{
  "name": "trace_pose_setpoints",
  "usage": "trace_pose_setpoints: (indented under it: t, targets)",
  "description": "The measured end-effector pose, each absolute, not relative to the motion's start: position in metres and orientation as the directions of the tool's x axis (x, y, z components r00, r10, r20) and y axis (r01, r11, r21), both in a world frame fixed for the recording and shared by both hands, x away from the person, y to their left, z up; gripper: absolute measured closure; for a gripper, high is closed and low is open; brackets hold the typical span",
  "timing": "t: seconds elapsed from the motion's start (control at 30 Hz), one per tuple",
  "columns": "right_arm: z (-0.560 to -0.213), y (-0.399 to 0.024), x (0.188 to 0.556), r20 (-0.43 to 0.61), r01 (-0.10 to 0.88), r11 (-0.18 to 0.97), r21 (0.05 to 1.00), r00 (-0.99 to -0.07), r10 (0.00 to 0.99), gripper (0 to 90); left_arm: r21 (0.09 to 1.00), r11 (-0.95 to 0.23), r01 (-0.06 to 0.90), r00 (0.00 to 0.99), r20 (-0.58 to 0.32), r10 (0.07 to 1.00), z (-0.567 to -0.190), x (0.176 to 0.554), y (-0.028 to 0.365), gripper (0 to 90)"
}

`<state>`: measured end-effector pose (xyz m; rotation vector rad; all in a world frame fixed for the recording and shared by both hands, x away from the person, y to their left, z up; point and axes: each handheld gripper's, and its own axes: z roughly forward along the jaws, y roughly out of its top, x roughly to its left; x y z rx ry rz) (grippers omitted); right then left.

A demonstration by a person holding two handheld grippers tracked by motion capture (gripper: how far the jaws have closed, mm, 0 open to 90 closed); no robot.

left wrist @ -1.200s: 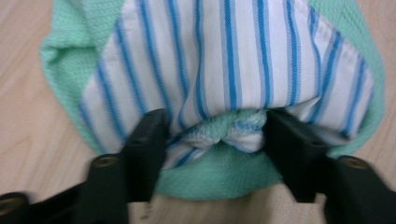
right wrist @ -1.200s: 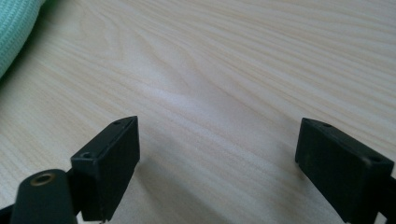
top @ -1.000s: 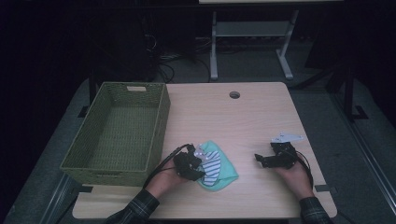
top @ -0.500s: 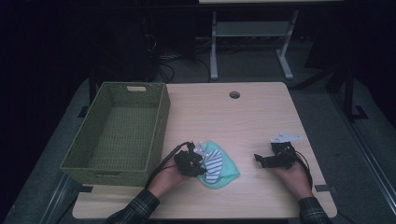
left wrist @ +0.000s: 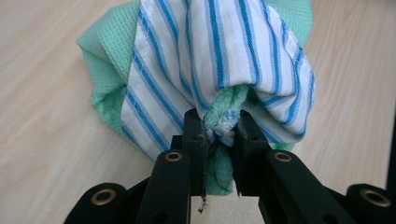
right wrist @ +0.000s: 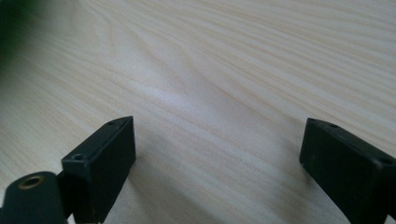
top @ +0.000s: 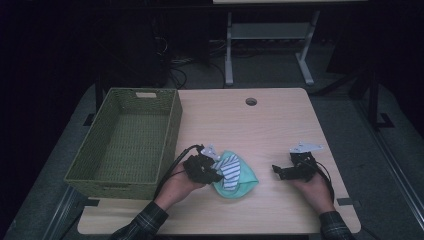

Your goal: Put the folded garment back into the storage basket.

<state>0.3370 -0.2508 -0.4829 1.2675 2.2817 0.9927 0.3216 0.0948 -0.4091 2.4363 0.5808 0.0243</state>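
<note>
The left gripper (left wrist: pixel 217 135) has its two black jaws pinched on a bunched fold of the crumpled mint-green waffle-weave cloth with a white, blue-striped panel (left wrist: pixel 219 60). The left gripper view shows this plainly: a green tuft squeezed between the pads and a loose thread hanging below them, the jaws having just been closing on it. The high view shows the same gripper (top: pixel 216 174) only as a dark shape at the cloth's (top: pixel 239 175) left edge, its grip too small to read there. What that view adds is the setting — the cloth lies on the pale wooden table (top: pixel 260 125) near its front edge, between the two hands, and just to the right of the empty rectangular green wicker basket (top: pixel 125 142) that stands at the table's left side. The right gripper (right wrist: pixel 217 144) has its jaws spread wide with only bare wood grain between them, as its own view shows; from above it (top: pixel 277 170) sits in the person's right hand (top: pixel 312 187), resting at the table's right front, pointed toward the cloth but well apart from it. A round cable hole (top: pixel 251 101) sits near the table's far edge — seen from above alone.
</note>
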Motion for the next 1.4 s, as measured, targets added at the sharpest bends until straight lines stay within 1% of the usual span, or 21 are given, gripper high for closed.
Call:
trace_pose_setpoints:
  t: [0.2,0.43,0.5,0.7,0.87,1.0,1.4]
  targets:
    - [-0.483,-0.251,0.337,0.034,0.598,0.354,0.719,-0.538,0.842,10.0,0.594,-0.688,0.417,0.893,-0.126,0.432,-0.394,0.323,0.097,77.2]
    - [-0.483,-0.251,0.337,0.033,0.599,0.354,0.718,-0.537,0.843,9.9,0.599,-0.694,0.401,0.899,-0.112,0.423,-0.374,0.326,0.099,77.1]
    - [-0.483,-0.251,0.337,0.032,0.599,0.356,0.718,-0.538,0.842,9.9,0.608,-0.681,0.408,0.896,-0.121,0.428,-0.368,0.327,0.1,77.1]
    - [-0.483,-0.251,0.337,0.032,0.599,0.355,0.718,-0.538,0.842,9.9,0.615,-0.683,0.395,0.898,-0.1,0.429,-0.353,0.331,0.107,77.0]
    - [-0.483,-0.251,0.337,0.032,0.599,0.355,0.718,-0.538,0.843,10.1,0.642,-0.648,0.408,0.883,-0.099,0.458,-0.337,0.334,0.119,76.9]
    - [-0.483,-0.251,0.337,0.03,0.597,0.356,0.719,-0.538,0.843,10.1,0.647,-0.643,0.409,0.879,-0.091,0.468,-0.33,0.336,0.126,76.9]
    - [-0.483,-0.251,0.337,0.03,0.6,0.353,0.718,-0.534,0.845,9.4,0.66,-0.6,0.452,0.836,-0.079,0.543,-0.307,0.347,0.168,76.8]
